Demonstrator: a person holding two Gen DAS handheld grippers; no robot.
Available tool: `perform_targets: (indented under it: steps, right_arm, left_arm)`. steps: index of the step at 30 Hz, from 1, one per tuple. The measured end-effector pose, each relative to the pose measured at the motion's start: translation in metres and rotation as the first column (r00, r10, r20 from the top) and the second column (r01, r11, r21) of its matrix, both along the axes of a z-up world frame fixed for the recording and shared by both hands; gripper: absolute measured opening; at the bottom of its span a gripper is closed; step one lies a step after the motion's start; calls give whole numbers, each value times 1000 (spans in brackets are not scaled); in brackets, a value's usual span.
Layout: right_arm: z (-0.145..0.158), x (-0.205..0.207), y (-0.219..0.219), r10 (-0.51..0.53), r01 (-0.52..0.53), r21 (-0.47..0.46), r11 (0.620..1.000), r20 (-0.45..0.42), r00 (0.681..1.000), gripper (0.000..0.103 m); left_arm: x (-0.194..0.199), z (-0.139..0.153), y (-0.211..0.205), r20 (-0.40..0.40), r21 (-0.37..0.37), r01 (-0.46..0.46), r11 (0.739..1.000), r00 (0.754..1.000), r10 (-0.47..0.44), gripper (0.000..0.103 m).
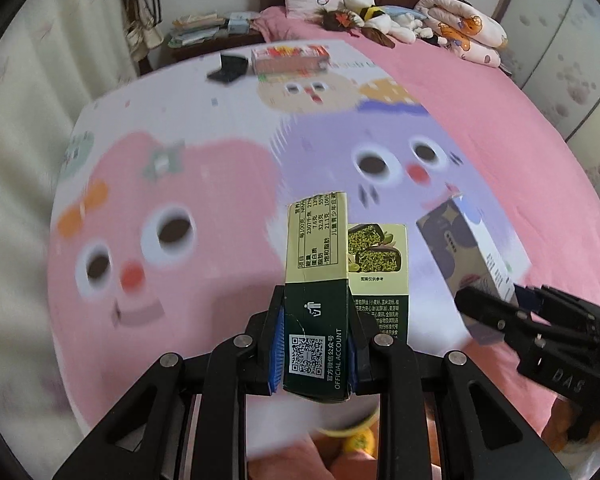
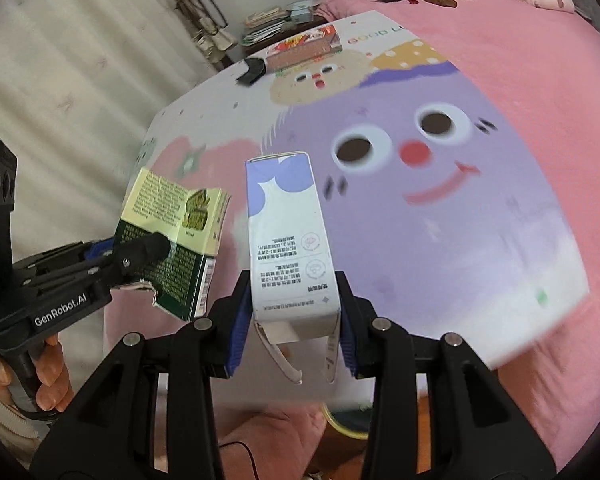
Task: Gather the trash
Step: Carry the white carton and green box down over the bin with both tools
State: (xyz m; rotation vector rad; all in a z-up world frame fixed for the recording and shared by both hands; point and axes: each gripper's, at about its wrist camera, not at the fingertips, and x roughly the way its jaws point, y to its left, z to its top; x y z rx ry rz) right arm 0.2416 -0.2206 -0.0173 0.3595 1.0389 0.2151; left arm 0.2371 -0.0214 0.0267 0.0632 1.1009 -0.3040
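Note:
In the left wrist view my left gripper is shut on a green and cream snack box, which stands upright between the blue pads above the bed. To its right my right gripper is shut on a white and purple carton. From the right wrist view that carton sits pinched in my right gripper, with its torn bottom flaps hanging open. At the left, my left gripper carries the green box, whose lower edge is ripped. A hand holds the left gripper's handle.
A cartoon-print blanket covers the pink bed. A red snack box and a small black item lie at the blanket's far end. A pillow and plush toys lie at the headboard. A yellow-rimmed container sits below the bed edge.

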Motion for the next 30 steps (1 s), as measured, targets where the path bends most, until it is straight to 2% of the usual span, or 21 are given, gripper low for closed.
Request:
perform_targets:
  steps: [6, 10, 13, 19, 24, 30]
  right_arm:
    - [-9, -90, -33, 43, -44, -18, 999, -32, 999, 35]
    - [-27, -134, -45, 38, -39, -14, 999, -84, 996, 35]
    - [-48, -162, -46, 43, -44, -8, 999, -139, 989, 35]
    - [-101, -196, -42, 48, -52, -11, 999, -238, 970, 35]
    - [-162, -213, -36, 33, -45, -31, 999, -306, 951, 35]
    - [-249, -221, -33, -5, -16, -52, 999, -366, 930, 35]
  left_arm:
    - [-99, -28, -18, -68, -22, 5, 1000, 998, -7, 23]
    - [-153, -49, -32, -118, 18, 33, 999, 993, -30, 23]
    - [-178, -66, -37, -156, 30, 37, 999, 987, -32, 23]
    - [-204, -120, -41, -222, 70, 29, 997, 975, -13, 23]
    - [-216, -188, -47, -264, 90, 26, 996, 964, -2, 23]
    - [-224, -277, -60, -313, 97, 33, 995, 950, -1, 23]
